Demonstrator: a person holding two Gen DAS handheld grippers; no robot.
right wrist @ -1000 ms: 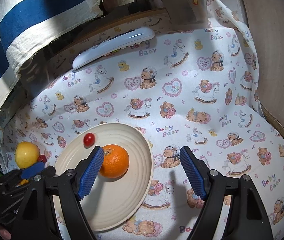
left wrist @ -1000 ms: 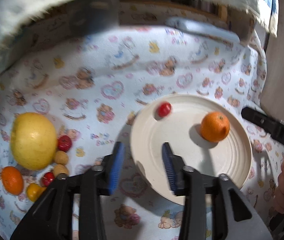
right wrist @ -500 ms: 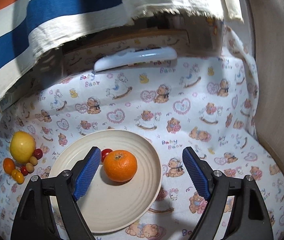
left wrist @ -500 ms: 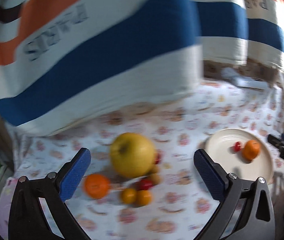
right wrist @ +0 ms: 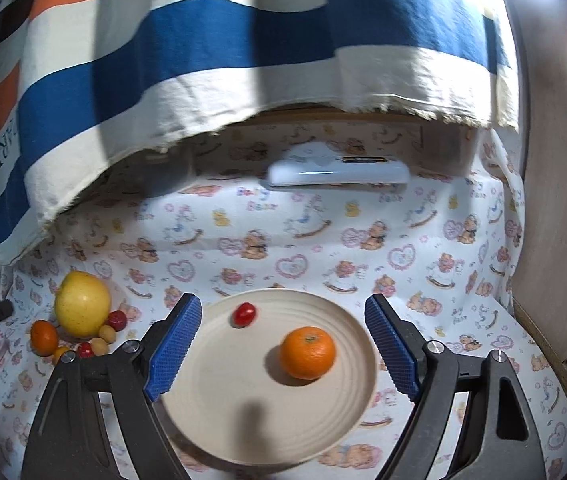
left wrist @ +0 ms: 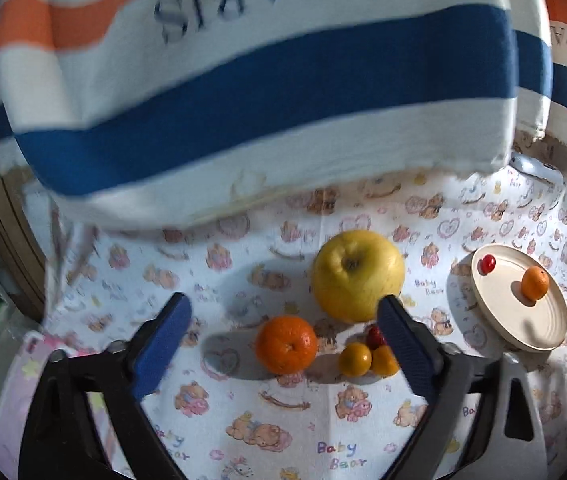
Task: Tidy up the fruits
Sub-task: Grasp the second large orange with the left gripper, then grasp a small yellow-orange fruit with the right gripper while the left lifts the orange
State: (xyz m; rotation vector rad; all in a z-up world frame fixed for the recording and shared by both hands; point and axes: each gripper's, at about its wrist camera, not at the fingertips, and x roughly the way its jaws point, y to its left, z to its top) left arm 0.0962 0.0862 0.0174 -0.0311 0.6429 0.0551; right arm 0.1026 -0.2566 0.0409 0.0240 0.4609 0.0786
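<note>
- The left gripper (left wrist: 283, 340) is spread wide and empty above a loose orange mandarin (left wrist: 286, 344) lying on the bear-print cloth (left wrist: 283, 432), just beside a big yellow apple (left wrist: 358, 275).
- The right gripper (right wrist: 283, 344) is also released, over the round cream plate (right wrist: 243, 432) bearing another mandarin (right wrist: 308, 352) and a small red tomato (right wrist: 244, 314).

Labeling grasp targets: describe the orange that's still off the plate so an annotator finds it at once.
Start from the big yellow fruit on the bear-print cloth, well away from the cream plate. The orange sits just in front of it, between the open left gripper fingers. It is larger and deeper orange than the small yellow-orange fruits beside it.
</note>
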